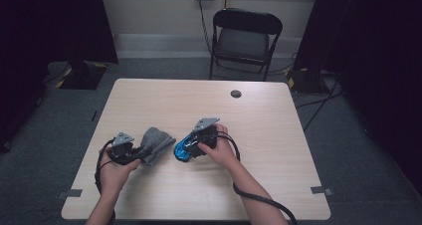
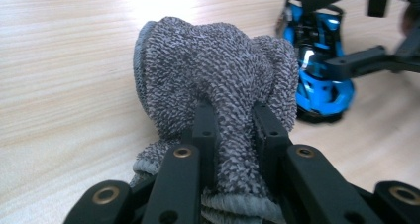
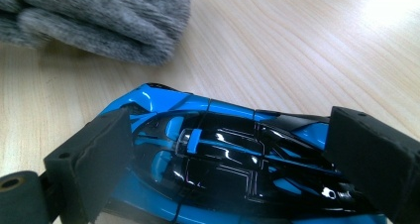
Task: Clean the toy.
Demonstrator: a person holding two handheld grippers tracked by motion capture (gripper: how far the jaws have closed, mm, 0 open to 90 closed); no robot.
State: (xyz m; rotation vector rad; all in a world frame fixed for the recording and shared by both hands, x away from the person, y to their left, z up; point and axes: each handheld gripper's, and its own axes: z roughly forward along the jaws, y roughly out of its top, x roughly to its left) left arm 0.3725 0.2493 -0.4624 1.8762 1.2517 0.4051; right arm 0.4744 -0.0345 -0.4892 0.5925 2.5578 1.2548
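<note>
My left gripper (image 1: pixel 141 154) pinches the grey cloth (image 1: pixel 155 142) near the table's (image 1: pixel 278 135) front-left edge; my right gripper (image 1: pixel 185 151) clamps the blue toy car (image 1: pixel 183 149) lengthwise just beside it. I should keep the car steady and wipe gently.

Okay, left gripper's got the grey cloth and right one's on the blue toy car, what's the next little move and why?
Probably bring the cloth across onto the toy car to wipe it. The left gripper is shut on the cloth, the right gripper's jaws sit on either side of the car on the table, and cloth and car lie close together.
</note>
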